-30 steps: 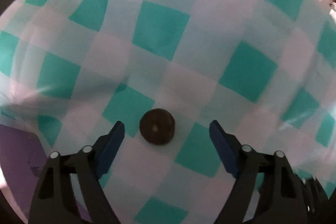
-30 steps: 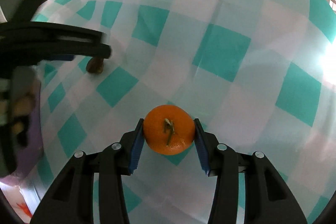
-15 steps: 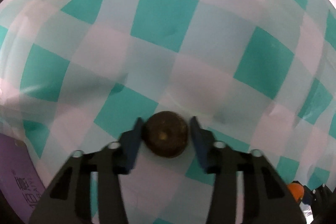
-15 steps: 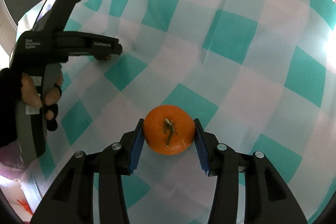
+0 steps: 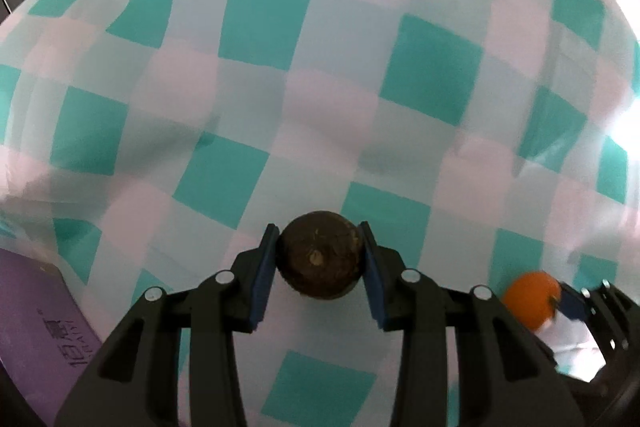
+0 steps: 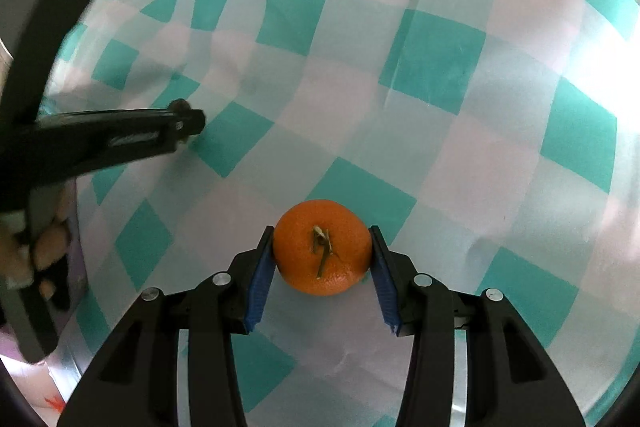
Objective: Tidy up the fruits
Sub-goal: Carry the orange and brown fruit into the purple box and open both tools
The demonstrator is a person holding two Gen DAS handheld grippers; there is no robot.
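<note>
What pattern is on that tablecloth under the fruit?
The tablecloth is a teal-and-white check; the left wrist view shows it best.

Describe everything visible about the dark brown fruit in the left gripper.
The brown fruit is small, round and dark, with a rough, matte skin and a pale stem scar facing the camera. The left gripper is shut on it, one blue pad against each side. Below it lies the teal-and-white checked tablecloth; whether it rests there cannot be told.
</note>
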